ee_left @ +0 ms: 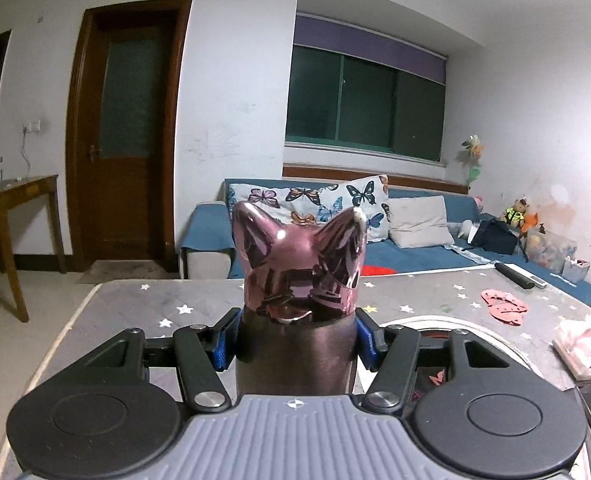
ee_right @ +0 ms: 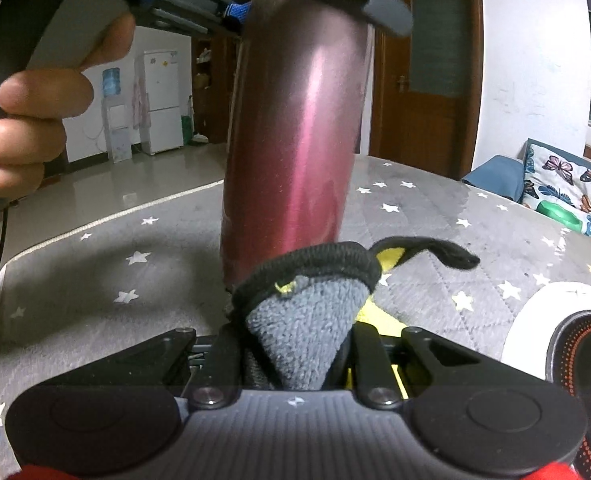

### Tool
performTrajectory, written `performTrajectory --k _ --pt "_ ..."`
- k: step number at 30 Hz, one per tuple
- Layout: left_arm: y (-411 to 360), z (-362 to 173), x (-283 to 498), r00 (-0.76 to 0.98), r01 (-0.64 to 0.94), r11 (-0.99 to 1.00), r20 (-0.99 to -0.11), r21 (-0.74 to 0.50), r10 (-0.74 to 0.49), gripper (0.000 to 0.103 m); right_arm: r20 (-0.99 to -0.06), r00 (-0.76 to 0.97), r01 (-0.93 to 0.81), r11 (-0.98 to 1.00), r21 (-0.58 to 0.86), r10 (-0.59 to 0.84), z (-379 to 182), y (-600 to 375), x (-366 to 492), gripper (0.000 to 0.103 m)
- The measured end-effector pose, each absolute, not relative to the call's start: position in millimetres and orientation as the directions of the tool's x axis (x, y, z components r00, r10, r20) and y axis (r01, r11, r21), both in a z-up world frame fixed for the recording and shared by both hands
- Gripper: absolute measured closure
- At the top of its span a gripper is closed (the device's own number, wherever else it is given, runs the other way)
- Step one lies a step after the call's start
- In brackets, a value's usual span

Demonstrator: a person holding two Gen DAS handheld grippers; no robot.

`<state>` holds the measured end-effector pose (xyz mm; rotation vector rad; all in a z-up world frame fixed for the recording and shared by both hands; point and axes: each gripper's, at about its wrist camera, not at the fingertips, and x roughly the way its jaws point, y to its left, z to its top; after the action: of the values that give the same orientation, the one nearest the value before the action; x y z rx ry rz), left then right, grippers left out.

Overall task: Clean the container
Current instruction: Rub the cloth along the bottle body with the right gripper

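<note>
Through my left wrist camera I see my left gripper point(ee_left: 295, 340) closed on the bottle point(ee_left: 295, 360), its blue pads point(ee_left: 224, 342) pressed against the dark purple body just under the shiny pink cat-eared lid point(ee_left: 301, 268); the bottle stands upright in my grip above the star-patterned table point(ee_left: 143, 304). To do this wipe well, I judge I should keep that hold firm and steady near the top, so the body below stays free for the cloth and does not twist when pushed. From here the lower bottle is hidden behind my own gripper housing, so I cannot tell whether its base rests on the table or hangs clear. Through my right wrist camera, my right gripper point(ee_right: 299, 344) is nearly closed, pinching a bunched grey cloth point(ee_right: 307, 336) with black trim and a yellow underside; the cloth's front edge sits at the bottle's lower end point(ee_right: 291, 152), touching or very nearly so. I judge the best stroke is long passes along the metallic side, turning the bottle between passes to reach its far face. My fingertips are buried under the cloth, the bottle's foot is masked by it, and the back of the bottle cannot be seen. My bare hand point(ee_right: 27, 120) on the left gripper's handle is cut off at the frame's edge.
</note>
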<state>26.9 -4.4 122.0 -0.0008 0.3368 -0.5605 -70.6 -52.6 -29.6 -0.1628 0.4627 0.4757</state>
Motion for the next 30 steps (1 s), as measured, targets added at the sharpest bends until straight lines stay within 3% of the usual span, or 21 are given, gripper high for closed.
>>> performTrajectory --k 10,16,22,30 --pt "2.8 134.1 27.1 0.724 0.578 0.775 -0.278 -0.257 -0.632 0.043 -0.476 0.783 -0.479 0.876 -0.052 0.4 -28.8 -50.4 -64.4 0.087" --pt "2.6 129.9 30.7 0.729 0.563 0.789 -0.301 -0.245 -0.614 0.042 -0.482 0.778 -0.482 0.875 -0.046 0.403 -29.4 -54.8 -65.0 0.087" --pt "-11.5 122.1 20.7 0.785 0.534 0.842 -0.326 -0.074 -0.526 0.043 -0.473 0.786 -0.474 0.879 -0.05 0.397 -28.6 -58.1 -68.1 0.087" --pt "-8.6 118.6 18.5 0.797 0.516 0.854 -0.326 -0.068 -0.508 0.043 -0.455 0.811 -0.445 0.893 -0.07 0.368 -26.9 -68.9 -73.8 0.087"
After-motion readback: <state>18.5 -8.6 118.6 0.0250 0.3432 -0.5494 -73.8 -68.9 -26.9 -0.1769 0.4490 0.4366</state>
